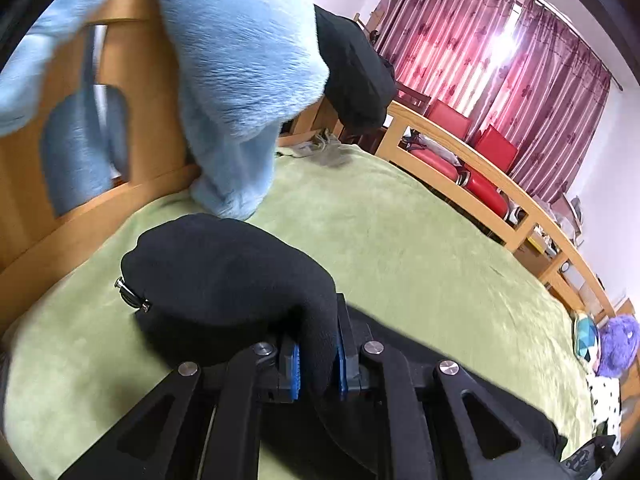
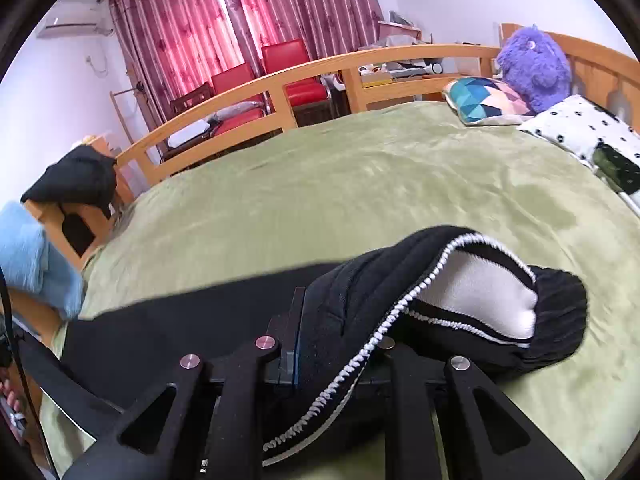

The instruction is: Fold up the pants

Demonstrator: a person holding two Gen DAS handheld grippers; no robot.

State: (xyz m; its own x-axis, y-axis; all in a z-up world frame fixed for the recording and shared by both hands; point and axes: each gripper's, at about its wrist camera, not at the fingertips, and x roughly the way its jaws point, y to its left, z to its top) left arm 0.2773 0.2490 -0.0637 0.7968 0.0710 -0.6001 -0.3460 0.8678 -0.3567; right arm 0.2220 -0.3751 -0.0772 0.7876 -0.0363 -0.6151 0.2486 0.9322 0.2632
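Note:
The black pants (image 1: 224, 280) bunch up over the green blanket in the left wrist view, and a fold of them runs between the blue pads (image 1: 297, 368) of my left gripper (image 1: 319, 368), which is shut on it. In the right wrist view the pants (image 2: 472, 280) show white zigzag trim and a pale lining at the ribbed end. My right gripper (image 2: 340, 356) is shut on this part; one blue pad (image 2: 295, 356) shows, the other finger is hidden under the cloth. A flat black stretch of pants (image 2: 168, 316) runs to the left.
A green blanket (image 2: 360, 184) covers the bed, with a wooden rail (image 2: 304, 76) behind. Pillows (image 2: 484, 100) and a purple plush toy (image 2: 532, 68) lie at the far right. Light blue fluffy fabric (image 1: 240, 60) hangs by the headboard (image 1: 132, 60). Another black garment (image 2: 76, 180) drapes over the bedpost.

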